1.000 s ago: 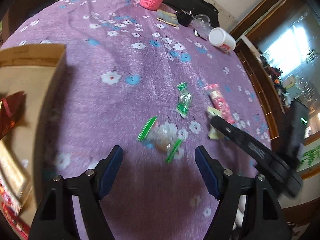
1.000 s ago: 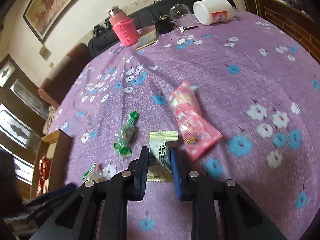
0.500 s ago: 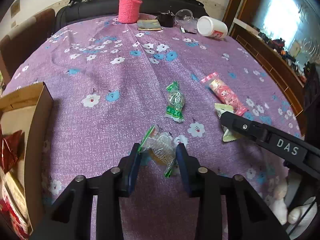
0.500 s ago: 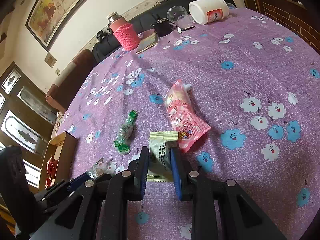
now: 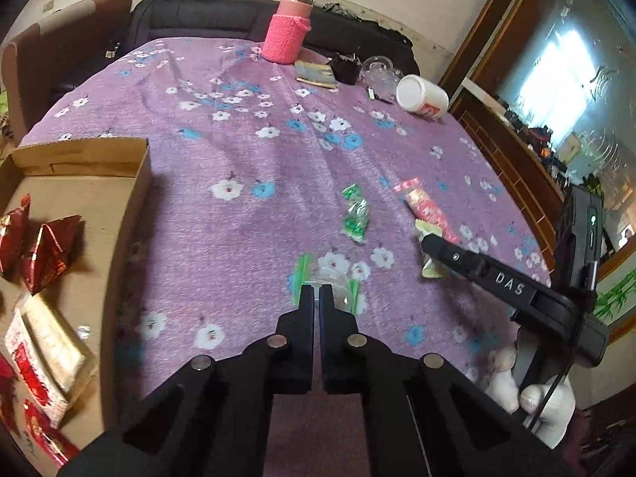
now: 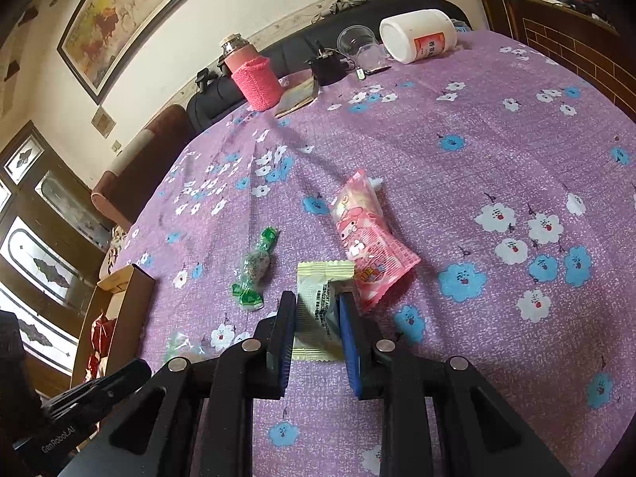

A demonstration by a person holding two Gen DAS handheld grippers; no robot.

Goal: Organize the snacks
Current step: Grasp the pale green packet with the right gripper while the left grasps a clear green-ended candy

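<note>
At the far left of the left wrist view, a cardboard box [image 5: 79,214] is seen on the purple flowered cloth [image 5: 222,230] of the bench, with red foil packets [image 5: 43,254] and a gold-and-red packet [image 5: 47,353] lying inside it. Toward the right, the left gripper [image 5: 316,292] is seen low over the cloth; its jaws are brought almost together, with only a thin slit between them, and the edge of a clear wrapper with green ends [image 5: 330,282] is pinched there. Just beyond this wrapper, a green twist candy [image 5: 355,214] is lying flat on the cloth, apart from both grippers. Further right, a pink cartoon packet [image 6: 367,234] is lying on the cloth, and its lower corner is just beside the blue pad of the right gripper [image 6: 318,310]. The jaws of the right gripper are held at a narrow opening, and a pale yellow sachet [image 6: 322,302] is clasped between them, one pad against each long side; the sachet is resting on the cloth. At the far edge of the bench, a flask in a pink knitted sleeve [image 6: 254,79], a clear cup [image 6: 357,41] and a white jar [image 6: 417,33] lying on its side are placed, well apart from the snacks.
</note>
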